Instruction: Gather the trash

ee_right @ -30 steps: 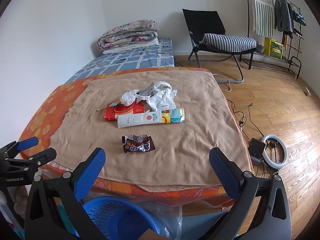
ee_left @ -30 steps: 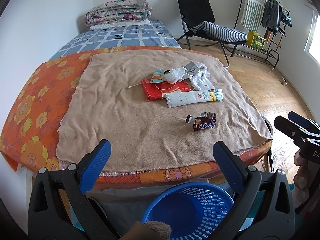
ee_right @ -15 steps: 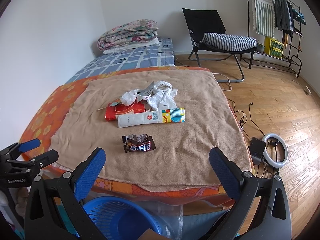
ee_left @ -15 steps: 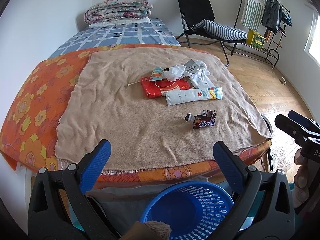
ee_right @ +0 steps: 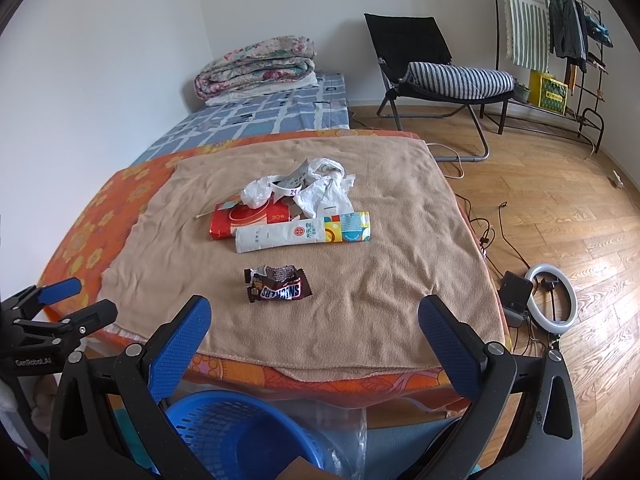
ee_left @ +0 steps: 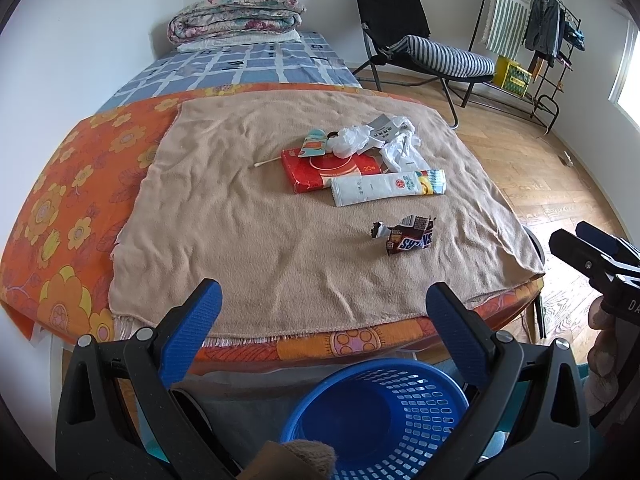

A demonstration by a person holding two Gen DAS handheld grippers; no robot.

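Both grippers' fingers (ee_left: 204, 312) (ee_right: 444, 336) spread wide, empty, Snickers wrapper (ee_right: 278, 285) on blanket (ee_left: 260, 240), blue basket (ee_left: 376, 412) below

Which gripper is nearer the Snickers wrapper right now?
Right, though not by much. The right gripper hovers open just short of the Snickers wrapper; the left gripper, also open, sits back and leftward.

At my twelve o'clock lies a tan blanket (ee_left: 256, 216); folded quilts (ee_right: 256, 66) at eleven, a black chair (ee_right: 432, 64) at one, a ring light (ee_right: 554, 300) at three.
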